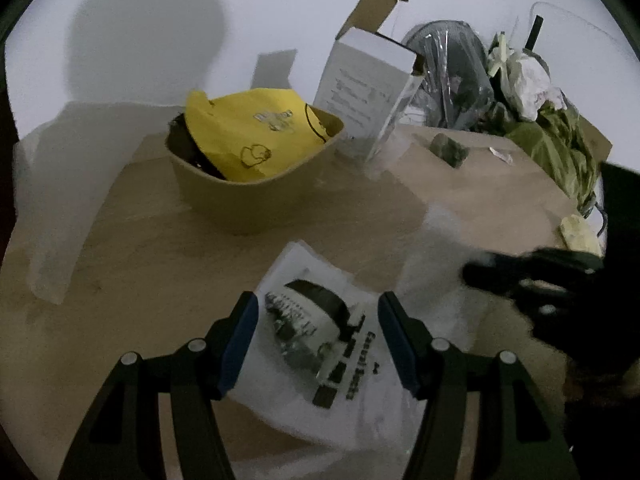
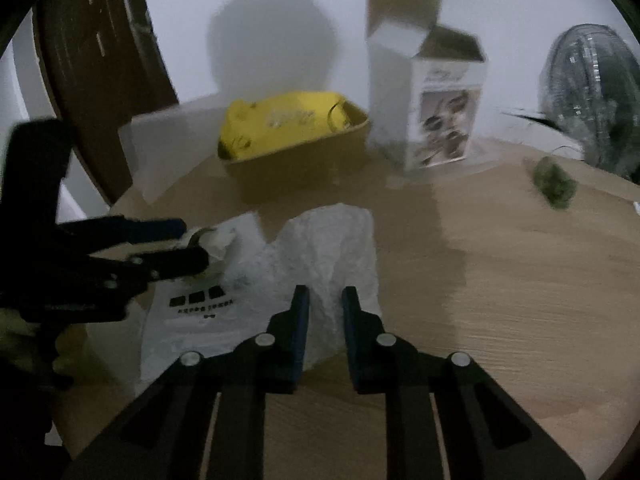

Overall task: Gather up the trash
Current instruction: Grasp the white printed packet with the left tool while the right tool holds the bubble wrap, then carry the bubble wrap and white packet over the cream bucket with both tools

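White plastic wrapper point(image 2: 332, 240) | right gripper point(image 2: 325, 304) pinching its edge | left gripper point(image 1: 316, 320) open over printed bag point(image 1: 320, 340) | carry to bin point(image 1: 256, 196) at 12 o'clock, keep pinch firm

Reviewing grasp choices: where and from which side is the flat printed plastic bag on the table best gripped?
Grip the printed plastic bag by its raised, crumpled white part, coming from above and the near side. The printed part lies flat on the table with little to pinch; the bunched folds stand up between the right hand-held gripper pads.

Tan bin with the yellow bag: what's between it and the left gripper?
Left wrist view: a white printed bag by the left gripper, then bare table up to the bin.
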`<action>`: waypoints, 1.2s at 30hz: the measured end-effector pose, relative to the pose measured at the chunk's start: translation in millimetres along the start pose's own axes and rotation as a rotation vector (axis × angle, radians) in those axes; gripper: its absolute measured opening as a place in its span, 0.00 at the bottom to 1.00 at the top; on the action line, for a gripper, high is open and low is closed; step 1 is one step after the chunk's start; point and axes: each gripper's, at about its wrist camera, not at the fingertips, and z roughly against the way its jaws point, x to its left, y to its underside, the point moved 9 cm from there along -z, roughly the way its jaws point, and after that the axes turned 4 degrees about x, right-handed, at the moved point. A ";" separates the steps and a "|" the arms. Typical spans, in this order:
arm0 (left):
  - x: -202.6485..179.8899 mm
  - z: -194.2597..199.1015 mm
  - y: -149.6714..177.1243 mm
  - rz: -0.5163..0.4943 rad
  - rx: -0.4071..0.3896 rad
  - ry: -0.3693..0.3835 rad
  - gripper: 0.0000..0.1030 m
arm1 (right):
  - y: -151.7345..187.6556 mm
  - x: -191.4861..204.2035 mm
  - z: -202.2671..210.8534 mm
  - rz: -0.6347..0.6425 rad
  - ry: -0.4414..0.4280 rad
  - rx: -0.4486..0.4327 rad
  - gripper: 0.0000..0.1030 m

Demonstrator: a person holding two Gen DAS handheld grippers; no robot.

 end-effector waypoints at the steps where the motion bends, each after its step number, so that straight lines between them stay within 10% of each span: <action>1: -0.1 -2.9 -0.3 -0.002 0.006 -0.005 0.60 | -0.4 -4.6 7.1 -0.009 0.007 -0.015 0.15; 6: 4.4 -12.0 1.3 -0.015 0.027 -0.048 0.60 | 1.2 -19.4 29.4 -0.029 0.036 -0.064 0.13; 10: -0.3 -12.8 4.0 -0.043 0.036 -0.055 0.33 | 5.1 -32.1 43.1 -0.053 0.045 -0.089 0.12; 18: -11.1 0.6 8.4 -0.077 0.002 -0.061 0.19 | 18.6 -39.9 64.3 -0.078 0.053 -0.115 0.12; 36: -90.2 68.3 31.9 -0.187 -0.114 0.015 0.17 | 72.0 -39.6 120.9 -0.109 0.088 -0.169 0.12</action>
